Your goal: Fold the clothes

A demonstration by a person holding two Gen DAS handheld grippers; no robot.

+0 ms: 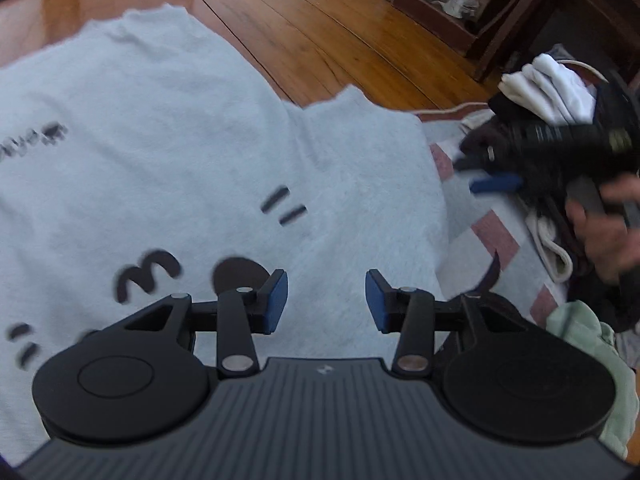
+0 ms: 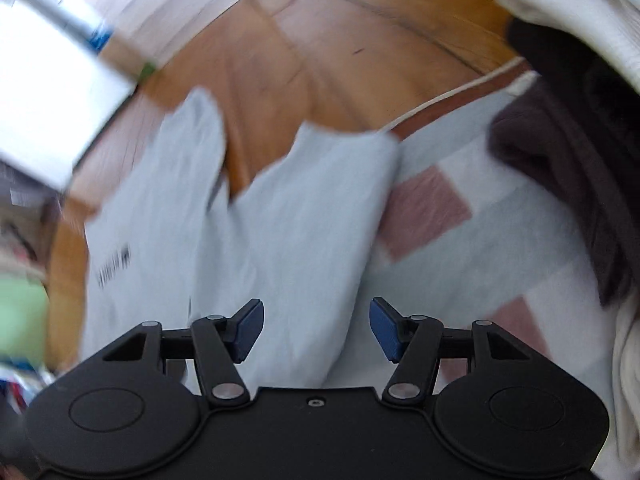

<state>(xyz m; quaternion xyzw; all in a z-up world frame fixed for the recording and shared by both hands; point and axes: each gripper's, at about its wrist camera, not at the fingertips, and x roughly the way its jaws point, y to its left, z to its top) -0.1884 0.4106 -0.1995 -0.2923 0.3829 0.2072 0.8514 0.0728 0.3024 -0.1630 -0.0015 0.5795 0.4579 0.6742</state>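
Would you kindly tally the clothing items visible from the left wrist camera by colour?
Light grey: 1, the printed light grey sweatshirt spread flat.
White: 1, the folded white garment on the pile.
Black or dark: 1, the dark clothes heap, items inseparable.
Mint green: 1, the crumpled mint green cloth.
Total: 4.

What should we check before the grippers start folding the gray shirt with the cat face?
1. Left gripper open, holding nothing: ok.
2. Right gripper open, holding nothing: ok.
3. Gray shirt spread out: mostly ok; its far part seems to hang past the checked blanket over the wooden floor.
4. Either gripper at a shirt edge: not ok, both hover above the cloth.
5. Pile of other clothes away from the shirt: ok.
6. Right wrist view sharp enough to aim: not ok, blurred.
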